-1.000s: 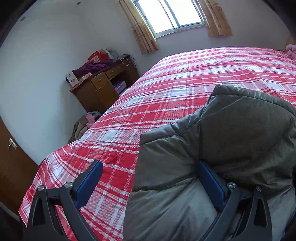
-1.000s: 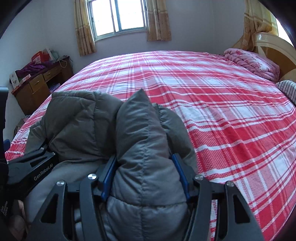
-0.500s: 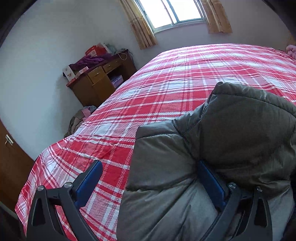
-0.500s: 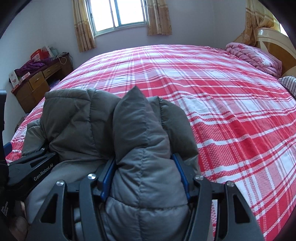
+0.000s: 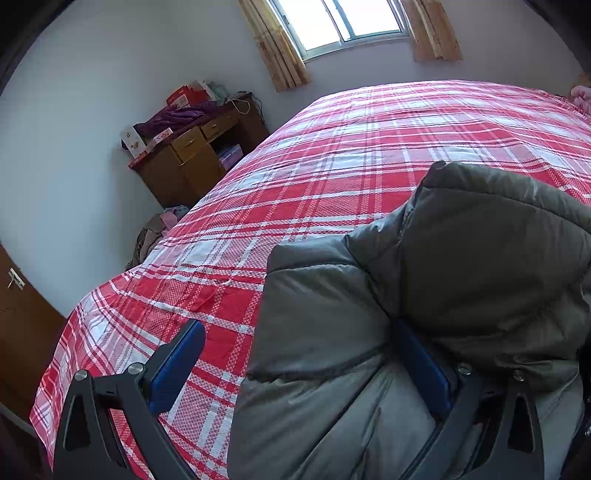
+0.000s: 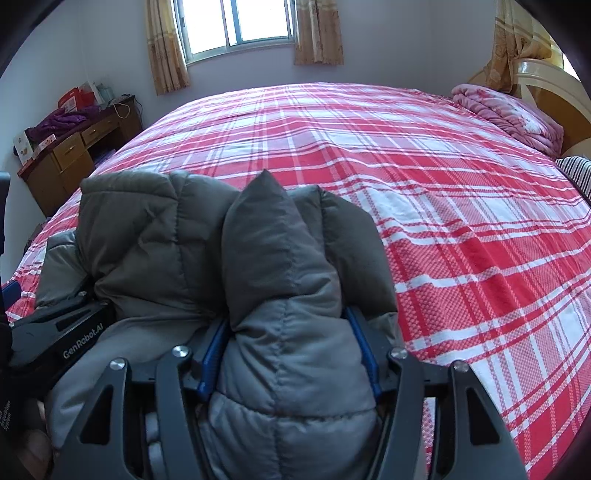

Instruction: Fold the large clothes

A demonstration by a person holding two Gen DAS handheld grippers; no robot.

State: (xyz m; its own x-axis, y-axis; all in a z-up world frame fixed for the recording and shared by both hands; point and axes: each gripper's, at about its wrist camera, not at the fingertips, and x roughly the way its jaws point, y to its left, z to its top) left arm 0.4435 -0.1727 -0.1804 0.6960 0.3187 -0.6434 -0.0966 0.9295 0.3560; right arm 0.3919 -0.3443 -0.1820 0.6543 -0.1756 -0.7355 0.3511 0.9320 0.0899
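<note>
A grey padded jacket lies bunched at the near edge of a bed with a red plaid cover. The right gripper is clamped on a thick fold of it. The left gripper stands wide apart — one finger over bare cover, the other apparently tucked into the jacket's folds.

Daylight from window, sharp, fisheye edges dark

Grey padded jacket, bunched in thick folds on the plaid bed
</note>
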